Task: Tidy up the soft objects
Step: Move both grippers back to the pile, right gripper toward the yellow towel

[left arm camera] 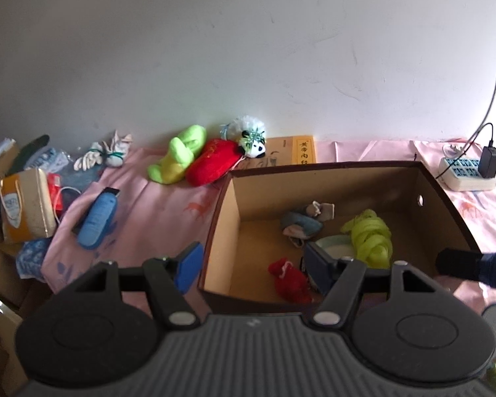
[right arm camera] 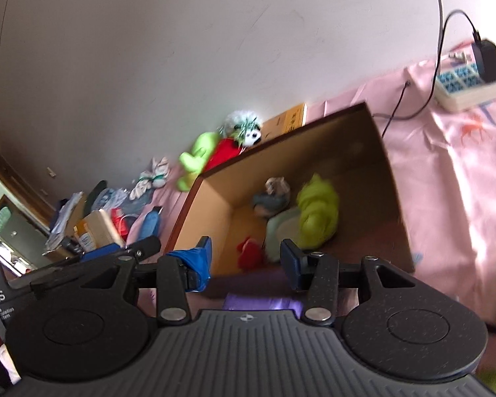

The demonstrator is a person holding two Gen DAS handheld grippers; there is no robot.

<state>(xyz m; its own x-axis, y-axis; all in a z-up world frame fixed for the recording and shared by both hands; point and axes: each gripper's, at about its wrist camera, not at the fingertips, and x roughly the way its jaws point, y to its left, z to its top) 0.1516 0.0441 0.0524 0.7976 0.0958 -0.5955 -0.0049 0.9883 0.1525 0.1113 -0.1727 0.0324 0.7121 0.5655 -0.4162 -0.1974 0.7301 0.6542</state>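
Note:
An open cardboard box (left arm camera: 327,168) stands on the pink sheet. It holds a yellow-green cloth (left arm camera: 370,238), a red soft piece (left arm camera: 291,279), grey-blue socks (left arm camera: 302,221) and a pale green round piece (left arm camera: 330,244). By the wall lie a green plush (left arm camera: 178,155), a red plush (left arm camera: 215,160), a panda plush (left arm camera: 254,142) and a white knotted cloth (left arm camera: 105,155). My left gripper (left arm camera: 253,268) hangs open and empty over the box's front left corner. My right gripper (right arm camera: 246,264) is open and empty above the front edge of the box (right arm camera: 347,152), facing the yellow-green cloth (right arm camera: 317,215).
A power strip (left arm camera: 469,172) with a plugged charger and cables sits right of the box. A yellow book (left arm camera: 294,150) leans on the wall behind it. A blue pouch (left arm camera: 99,218), a paper bag (left arm camera: 24,205) and clutter fill the left side.

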